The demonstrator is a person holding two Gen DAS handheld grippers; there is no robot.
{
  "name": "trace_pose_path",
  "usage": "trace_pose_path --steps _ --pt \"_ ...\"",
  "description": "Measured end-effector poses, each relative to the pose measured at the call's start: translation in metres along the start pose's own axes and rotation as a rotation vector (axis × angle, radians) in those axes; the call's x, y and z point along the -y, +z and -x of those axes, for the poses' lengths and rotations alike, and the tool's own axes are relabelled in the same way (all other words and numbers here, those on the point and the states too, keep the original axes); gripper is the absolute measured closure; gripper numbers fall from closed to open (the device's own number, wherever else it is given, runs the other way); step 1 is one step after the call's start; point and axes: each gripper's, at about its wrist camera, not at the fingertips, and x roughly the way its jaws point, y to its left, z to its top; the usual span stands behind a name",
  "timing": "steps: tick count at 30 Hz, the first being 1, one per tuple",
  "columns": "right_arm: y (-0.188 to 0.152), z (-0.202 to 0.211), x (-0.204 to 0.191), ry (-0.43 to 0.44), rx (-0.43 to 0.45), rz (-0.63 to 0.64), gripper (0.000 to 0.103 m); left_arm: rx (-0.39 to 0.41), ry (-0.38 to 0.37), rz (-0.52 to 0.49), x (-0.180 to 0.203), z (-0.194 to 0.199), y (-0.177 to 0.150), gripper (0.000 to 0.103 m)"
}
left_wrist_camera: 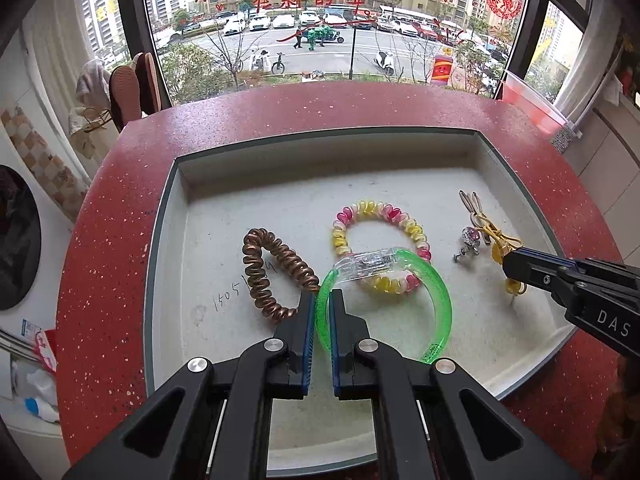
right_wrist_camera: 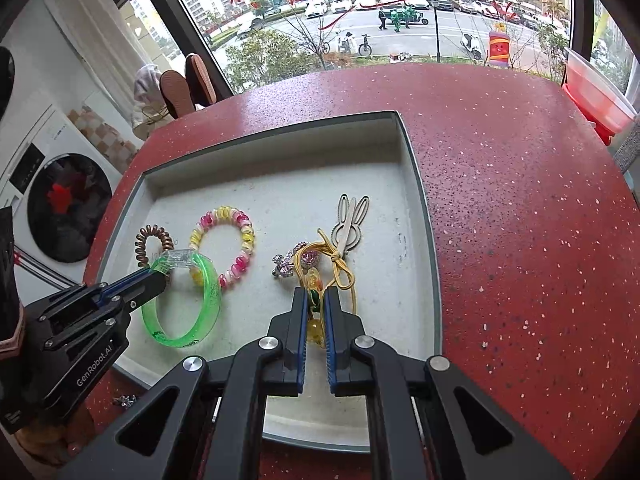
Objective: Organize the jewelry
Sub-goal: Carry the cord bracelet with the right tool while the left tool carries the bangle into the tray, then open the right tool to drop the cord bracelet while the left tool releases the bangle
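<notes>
Evidently both tools are working over the shallow grey tray (left_wrist_camera: 160,240) that is sitting on the red speckled desk (left_wrist_camera: 320,108), and the step in hand looks like setting jewelry down inside it. The left tool (left_wrist_camera: 322,300) is clamping its narrow gap onto the rim of the green bangle (left_wrist_camera: 442,300), which is lying partly across the pink-and-yellow coil bracelet (left_wrist_camera: 380,210) toward one o'clock; the brown coil band (left_wrist_camera: 260,268) is resting just beside it at nine o'clock. The right tool (right_wrist_camera: 315,298) is pinching a beaded piece on a yellow cord (right_wrist_camera: 346,276), nearly closed around it, with the sparkly charm (right_wrist_camera: 286,264) at eleven o'clock and the rabbit-shaped clip (right_wrist_camera: 348,220) at twelve. Judging by this, the next move is calling for each tool to be lowering its piece onto bare tray floor, clear of neighbours, before letting go, so nothing is tangling.
</notes>
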Motion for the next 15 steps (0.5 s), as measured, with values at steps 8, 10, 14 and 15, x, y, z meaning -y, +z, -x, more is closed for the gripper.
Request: trace_pose_path --steps 8,10,14,15 --pt "-0.007 -0.004 0.004 0.006 -0.012 -0.006 0.092 0.027 0.091 -0.091 0.015 -0.003 -0.003 0.078" --pt "-0.007 -0.005 0.003 0.002 -0.015 0.001 0.092 0.031 0.112 -0.112 0.019 -0.002 -0.004 0.077" --pt "-0.008 -0.005 0.003 0.018 -0.023 0.002 0.089 0.037 0.116 -0.099 0.018 0.001 -0.007 0.077" --pt "-0.008 -0.004 0.004 0.026 -0.021 -0.001 0.087 0.04 0.116 -0.09 0.017 0.002 -0.008 0.077"
